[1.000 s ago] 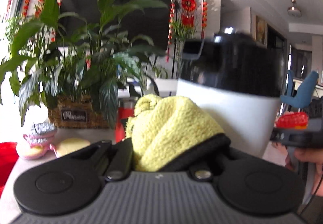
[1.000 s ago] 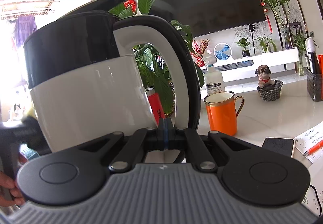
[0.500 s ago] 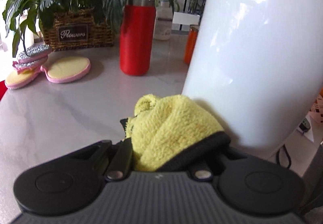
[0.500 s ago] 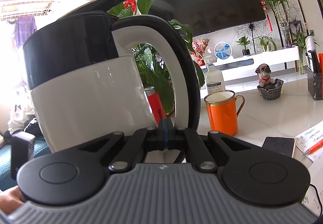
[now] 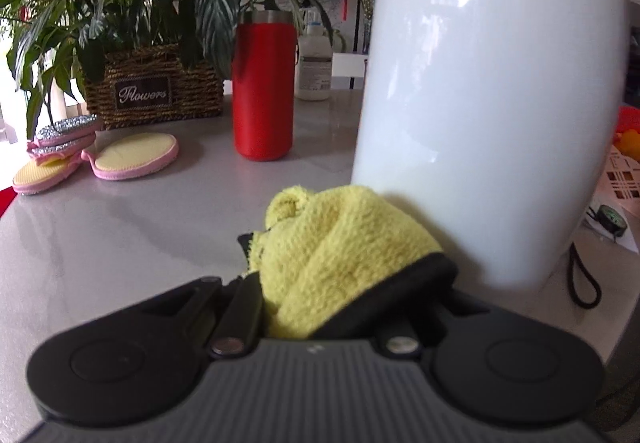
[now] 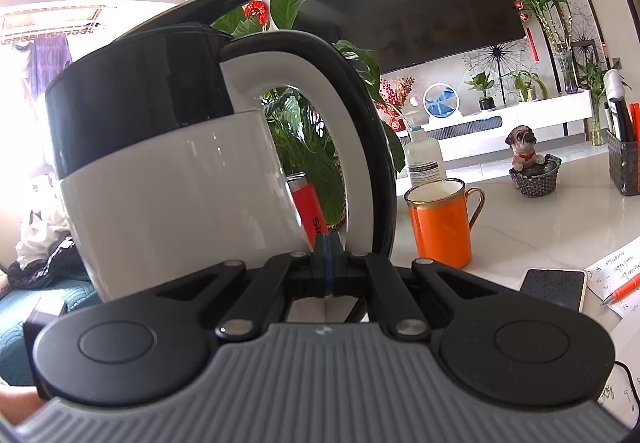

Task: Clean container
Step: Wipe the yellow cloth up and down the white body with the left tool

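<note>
Where grey tabletop (image 5: 120,227) fronts TV (image 6: 420,3), L gripper (image 5: 340,263), clamping yellow cloth (image 5: 340,243), now lower on kettle (image 5: 488,103); R gripper (image 6: 327,263) pinched shut on the kettle's handle (image 6: 360,131).

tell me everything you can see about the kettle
The kettle has a glossy white body, plastic by its look, under a black upper band, with a black lid tilted open and a loop handle, black outside and white inside. It stands upright above the grey table, apparently held up. The right tool is shut at the handle's foot. The yellow cloth in the left tool rests against its lower wall.
</note>
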`<action>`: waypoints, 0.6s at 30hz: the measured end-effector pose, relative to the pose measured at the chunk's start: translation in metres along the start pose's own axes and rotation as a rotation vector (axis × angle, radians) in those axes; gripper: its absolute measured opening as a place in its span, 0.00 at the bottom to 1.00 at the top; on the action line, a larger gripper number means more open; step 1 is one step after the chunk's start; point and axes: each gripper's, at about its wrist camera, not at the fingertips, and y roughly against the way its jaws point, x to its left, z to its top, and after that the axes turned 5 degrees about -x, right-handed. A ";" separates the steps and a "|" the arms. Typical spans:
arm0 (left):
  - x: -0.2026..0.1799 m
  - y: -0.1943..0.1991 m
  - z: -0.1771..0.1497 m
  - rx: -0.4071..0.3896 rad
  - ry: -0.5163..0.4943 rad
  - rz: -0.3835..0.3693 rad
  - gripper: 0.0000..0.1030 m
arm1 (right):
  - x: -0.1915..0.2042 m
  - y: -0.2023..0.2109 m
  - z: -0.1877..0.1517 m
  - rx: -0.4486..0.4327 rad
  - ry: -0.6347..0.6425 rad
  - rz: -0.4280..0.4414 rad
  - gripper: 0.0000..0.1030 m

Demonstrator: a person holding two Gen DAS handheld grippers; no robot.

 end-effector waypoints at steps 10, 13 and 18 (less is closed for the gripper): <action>0.013 -0.004 0.033 0.139 0.100 -0.034 0.07 | 0.001 0.001 0.000 0.001 0.000 0.002 0.02; 0.012 0.013 0.053 0.077 0.096 -0.031 0.07 | 0.000 0.001 0.000 0.000 -0.003 0.001 0.02; 0.005 0.051 0.084 -0.121 0.062 -0.024 0.07 | 0.001 0.001 0.000 0.000 0.000 0.001 0.02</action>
